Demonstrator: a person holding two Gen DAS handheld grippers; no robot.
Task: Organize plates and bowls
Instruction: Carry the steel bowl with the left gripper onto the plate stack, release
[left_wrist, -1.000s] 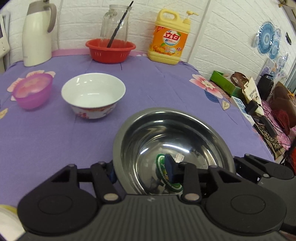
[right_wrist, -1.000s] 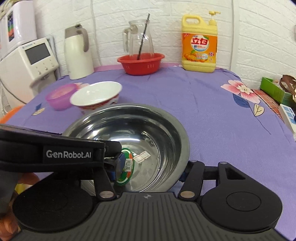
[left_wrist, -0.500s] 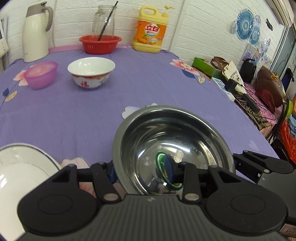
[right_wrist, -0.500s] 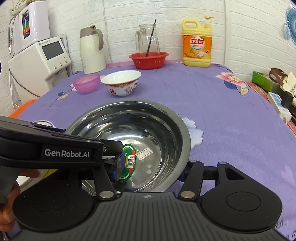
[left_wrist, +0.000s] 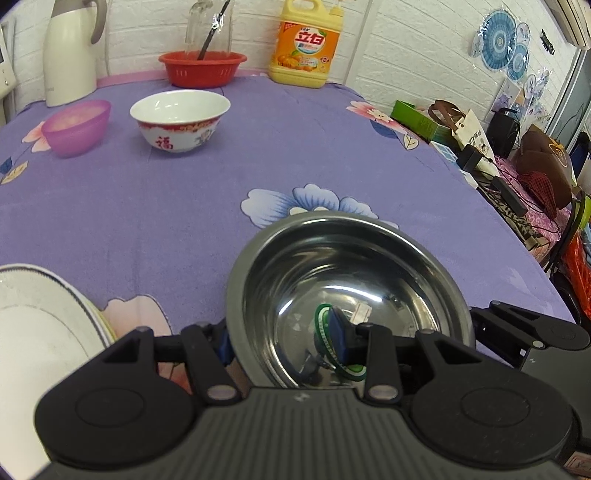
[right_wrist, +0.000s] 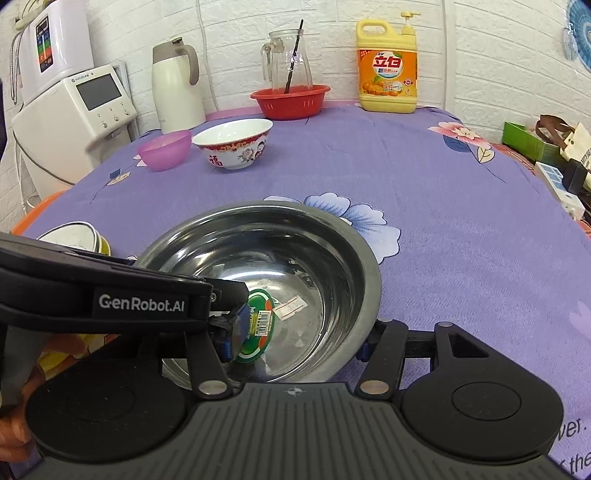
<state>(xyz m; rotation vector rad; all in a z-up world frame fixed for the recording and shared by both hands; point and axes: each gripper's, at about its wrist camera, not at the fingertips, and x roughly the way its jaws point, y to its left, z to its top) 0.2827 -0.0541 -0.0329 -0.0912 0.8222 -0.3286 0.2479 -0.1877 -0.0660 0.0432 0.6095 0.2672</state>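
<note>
Left wrist view. The left gripper (left_wrist: 282, 341) is clamped on the left rim of the steel bowl (left_wrist: 351, 284), one finger outside the wall and one inside, beside a green label on the bowl's floor. The bowl appears to be carried low over the purple cloth of the bench (left_wrist: 184, 206). A white plate (left_wrist: 40, 325) lies at lower left, close to the bowl. Farther back stand a white porcelain bowl (left_wrist: 180, 120) and, just beside it, a pink plastic bowl (left_wrist: 75, 127).

Right wrist view. The right gripper (right_wrist: 295, 345) is clamped on the opposite rim of the steel bowl (right_wrist: 303, 266), one finger inside and one outside. The left tool crosses the frame at lower left. The plate (right_wrist: 74, 230) rests on what may be a small stack with a yellow edge; the porcelain bowl (right_wrist: 233, 144) and pink bowl (right_wrist: 164, 149) sit well apart from the steel bowl.

Step in hand, as judged: two-handed carrying of the steel bowl toward the plate. The next move calls for level lowering and simultaneous release; uneven release could tip the bowl.
</note>
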